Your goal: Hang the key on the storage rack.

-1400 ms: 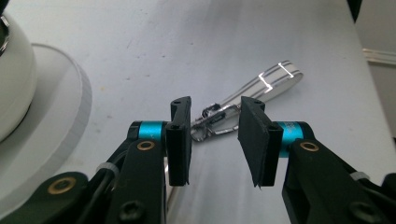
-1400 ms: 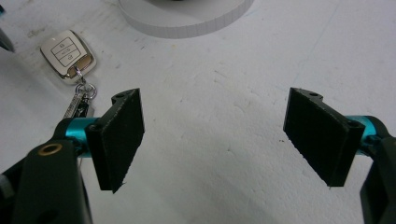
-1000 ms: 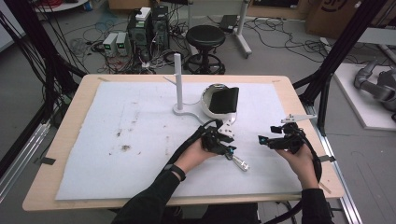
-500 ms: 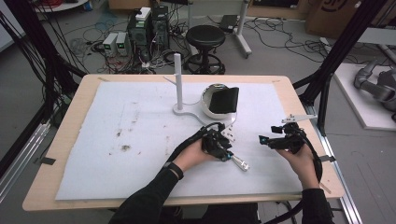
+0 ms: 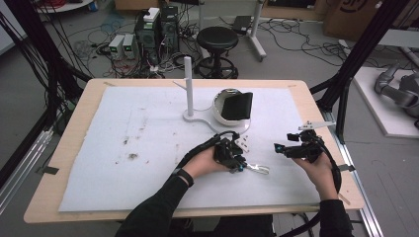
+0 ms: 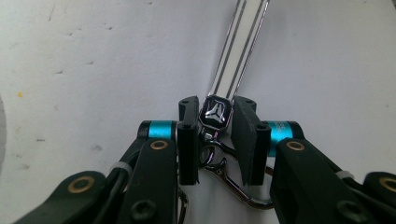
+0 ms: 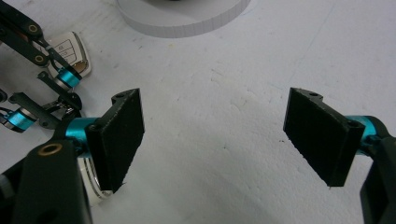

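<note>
Your table (image 5: 74,148) carries a white mat (image 5: 148,148) with a white stand (image 5: 190,106) at its far side. Your right gripper (image 5: 282,148) hovers over the mat, jaws spread wide and empty. Your left gripper (image 6: 215,140) has just been closing: its jaws stand narrow around the black emblem of a metal key fob (image 6: 236,51) lying on the mat; contact cannot be confirmed.

No words can be read; the keychain fob (image 6: 215,113) bears a three-pointed emblem.
</note>
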The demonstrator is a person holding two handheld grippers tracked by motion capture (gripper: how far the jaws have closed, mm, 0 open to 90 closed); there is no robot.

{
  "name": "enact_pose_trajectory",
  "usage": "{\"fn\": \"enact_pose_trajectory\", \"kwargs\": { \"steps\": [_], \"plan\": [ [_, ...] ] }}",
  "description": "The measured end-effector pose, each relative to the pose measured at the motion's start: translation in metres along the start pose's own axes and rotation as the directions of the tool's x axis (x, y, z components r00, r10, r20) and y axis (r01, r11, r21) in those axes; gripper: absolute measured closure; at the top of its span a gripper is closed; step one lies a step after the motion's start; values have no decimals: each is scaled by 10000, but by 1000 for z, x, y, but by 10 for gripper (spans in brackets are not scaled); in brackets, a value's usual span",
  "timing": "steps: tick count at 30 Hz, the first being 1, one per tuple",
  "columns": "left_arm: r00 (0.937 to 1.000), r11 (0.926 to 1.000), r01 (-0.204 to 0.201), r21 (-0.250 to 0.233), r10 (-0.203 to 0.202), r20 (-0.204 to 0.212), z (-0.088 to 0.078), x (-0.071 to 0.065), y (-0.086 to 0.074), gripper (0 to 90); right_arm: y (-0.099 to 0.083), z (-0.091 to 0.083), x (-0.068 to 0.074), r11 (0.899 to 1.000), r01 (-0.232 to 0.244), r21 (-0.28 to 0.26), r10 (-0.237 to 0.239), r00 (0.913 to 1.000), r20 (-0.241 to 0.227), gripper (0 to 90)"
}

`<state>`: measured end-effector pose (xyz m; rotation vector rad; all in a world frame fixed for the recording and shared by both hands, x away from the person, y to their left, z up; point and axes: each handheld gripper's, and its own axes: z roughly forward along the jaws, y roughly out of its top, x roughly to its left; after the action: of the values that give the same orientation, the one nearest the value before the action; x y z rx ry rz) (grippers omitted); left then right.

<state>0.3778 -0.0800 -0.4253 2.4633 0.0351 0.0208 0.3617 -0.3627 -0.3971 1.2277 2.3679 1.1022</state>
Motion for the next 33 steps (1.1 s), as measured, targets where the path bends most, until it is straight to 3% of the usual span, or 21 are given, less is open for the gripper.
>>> {"fn": "enact_pose_trajectory", "kwargs": {
  "steps": [2,6,8,9,10,12,13,15,17,21,25,29,30,33],
  "plan": [
    [9998,9997,206,100,-206,3,-2,-1,0,727,0,0,0,10000,-27,4,27,10000,-6,208],
    [9997,9997,239,59,-239,68,-4,1,-2,725,0,-1,0,10000,-25,-43,25,10000,17,208],
    [9994,9994,330,62,-329,-69,0,1,-2,627,0,-1,0,10000,-25,-23,25,10000,24,208],
    [9993,9993,377,-20,-377,-20,0,1,-2,627,0,-1,0,10000,-25,-23,25,10000,24,208],
    [9992,9992,388,-103,-387,60,2,2,-2,536,0,0,0,10000,-12,-14,12,10000,3,208],
    [9992,9991,403,-166,-401,92,3,2,-2,536,0,0,0,10000,-10,-10,10,10000,6,208],
    [9993,9992,366,-169,-364,93,3,2,-2,541,0,0,0,10000,-19,-1,19,10000,14,208],
    [9995,9994,298,-181,-297,63,2,3,-3,679,0,0,1,10000,-16,20,16,10000,4,208],
    [10000,9999,83,-113,-82,16,1,1,-1,727,0,1,1,10000,-20,27,20,10000,-9,208],
    [9999,9999,112,-13,-112,-127,1,-2,0,737,0,0,0,10000,-50,14,50,10000,5,209],
    [9989,9992,408,-32,-409,-211,-4,0,0,737,-1,-1,-1,10000,-6,-49,6,10000,11,208],
    [9970,9969,605,-512,-628,-453,-21,1,-4,737,-1,-2,-2,9999,-73,-82,73,10000,31,208],
    [9952,9948,702,-741,-750,-629,-33,2,-9,737,-1,-2,-2,10000,-60,-62,61,10000,34,208],
    [9933,9925,867,-860,-928,-689,-41,3,-15,737,-1,-2,-2,10000,-70,-56,70,10000,44,208]
  ]
}}
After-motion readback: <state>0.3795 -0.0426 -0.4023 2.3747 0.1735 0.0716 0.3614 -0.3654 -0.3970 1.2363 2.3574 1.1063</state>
